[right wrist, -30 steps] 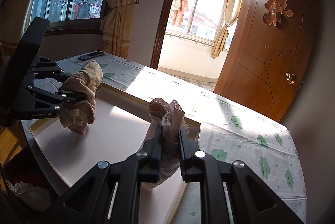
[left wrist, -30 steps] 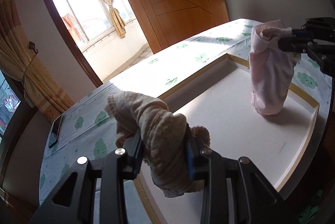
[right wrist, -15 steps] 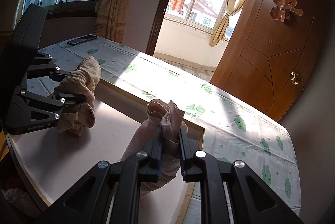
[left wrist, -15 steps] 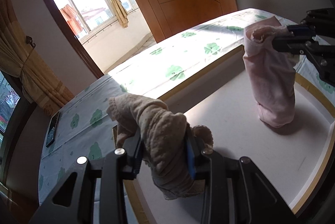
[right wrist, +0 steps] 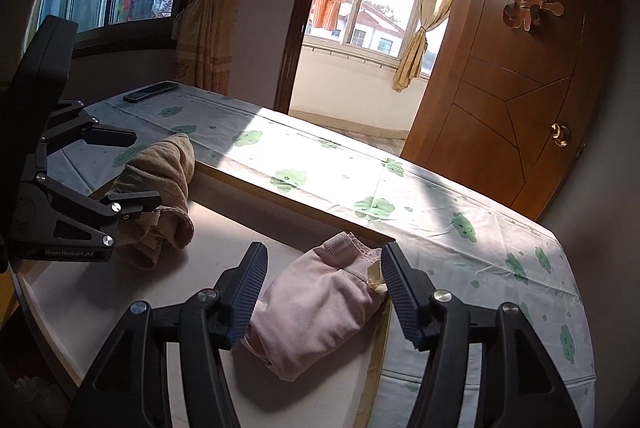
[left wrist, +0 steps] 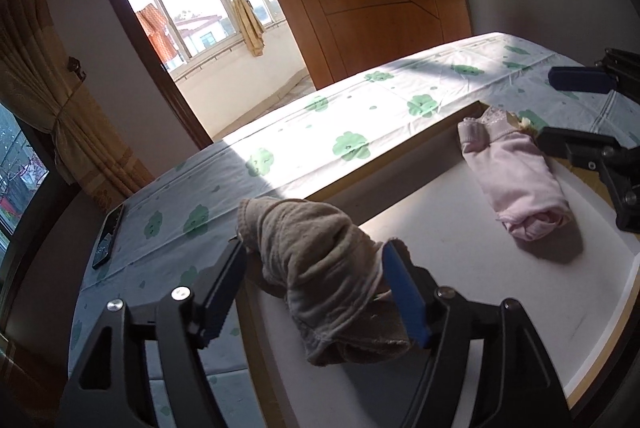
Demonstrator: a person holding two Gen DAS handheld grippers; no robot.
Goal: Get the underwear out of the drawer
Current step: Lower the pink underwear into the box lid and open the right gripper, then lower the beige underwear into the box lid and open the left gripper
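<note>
A beige underwear [left wrist: 316, 268] lies crumpled on the white board [left wrist: 460, 288], between the fingers of my left gripper [left wrist: 316, 292]. Its jaws are opening; the left pad stands clear of the cloth and the right pad is just at its edge. A rolled pink underwear [right wrist: 320, 312] rests on the board [right wrist: 120, 288] at its far corner, between the parted fingers of my right gripper [right wrist: 324, 288], whose jaws are also opening. Each gripper shows in the other's view: the right gripper [left wrist: 576, 112] over the pink underwear [left wrist: 516, 180], the left gripper [right wrist: 128, 168] around the beige underwear [right wrist: 160, 188].
The board has a wooden rim and lies on a bed with a green-patterned sheet [left wrist: 348, 144]. A dark phone [left wrist: 108, 236] lies on the sheet at the far left. A wooden door [right wrist: 520, 108] and a balcony doorway stand beyond the bed.
Both grippers have opened. The pink underwear, held upright before, now lies flat on the board. The beige underwear has slumped onto the board between the parted left fingers.
</note>
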